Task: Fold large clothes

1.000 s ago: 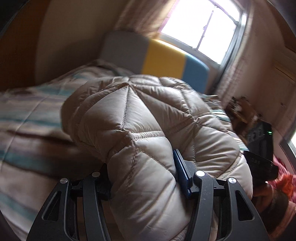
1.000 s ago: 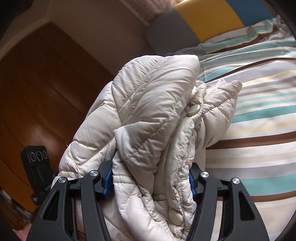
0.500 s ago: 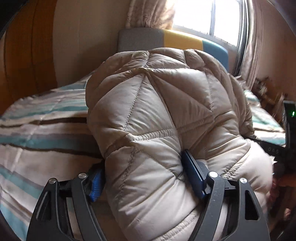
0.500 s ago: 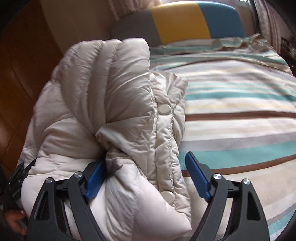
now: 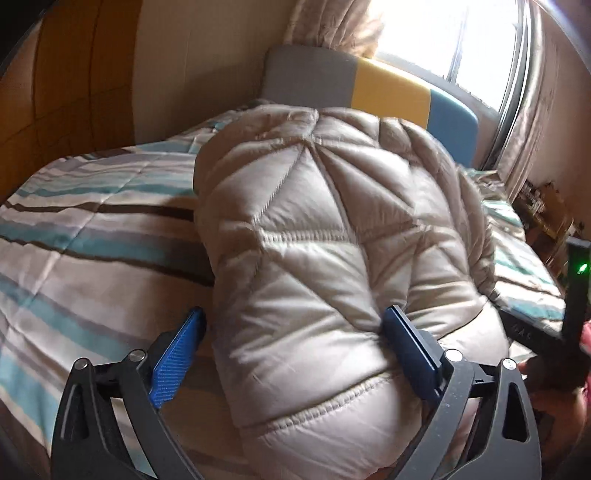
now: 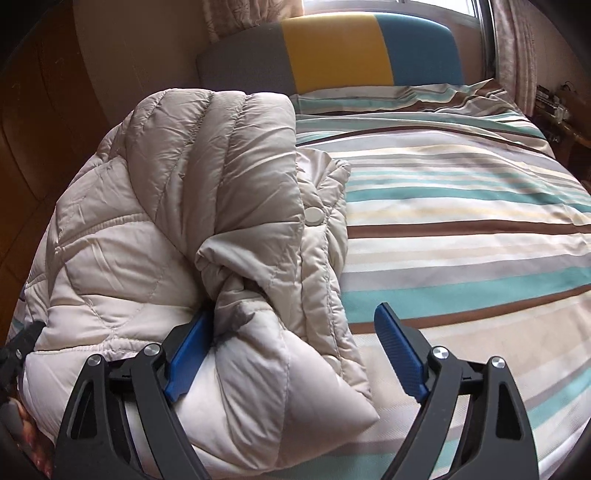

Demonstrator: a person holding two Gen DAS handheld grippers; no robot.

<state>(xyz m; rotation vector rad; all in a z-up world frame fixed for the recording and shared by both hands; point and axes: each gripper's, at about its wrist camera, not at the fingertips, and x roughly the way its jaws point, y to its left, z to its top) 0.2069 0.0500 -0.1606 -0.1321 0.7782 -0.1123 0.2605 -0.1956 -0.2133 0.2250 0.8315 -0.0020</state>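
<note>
**Both grippers let go of the puffer jacket on the bed**

While the beige quilted puffer jacket [image 5: 332,258] lies bunched on the striped duvet [image 5: 92,221] of the bed, we note our left gripper [image 5: 295,354] with its jaws spread wide. They have just been opening. The jacket's hem sits between the blue pads [image 5: 173,362]; the left-hand pad stands clear of the fabric, the right-hand one lies against or just beside it, and nothing is clamped.

From the right wrist view, our right gripper [image 6: 295,354] has also just been opening. Its left-hand pad rests against a folded lobe of the jacket [image 6: 184,206]; its right-hand pad stands free over the duvet [image 6: 461,206]. No pinch on the cloth.

The jacket sits on the left part of the bed in this view, folded over itself, with a round snap button [image 6: 314,215] showing along the front placket.

Behind the bed we see a headboard [image 6: 332,59] in grey, yellow and blue panels, with curtains [image 5: 332,22] and a bright window [image 5: 461,37] above. The other gripper's dark body, with a green light [image 5: 583,268], shows at the right edge of the left wrist view.
</note>
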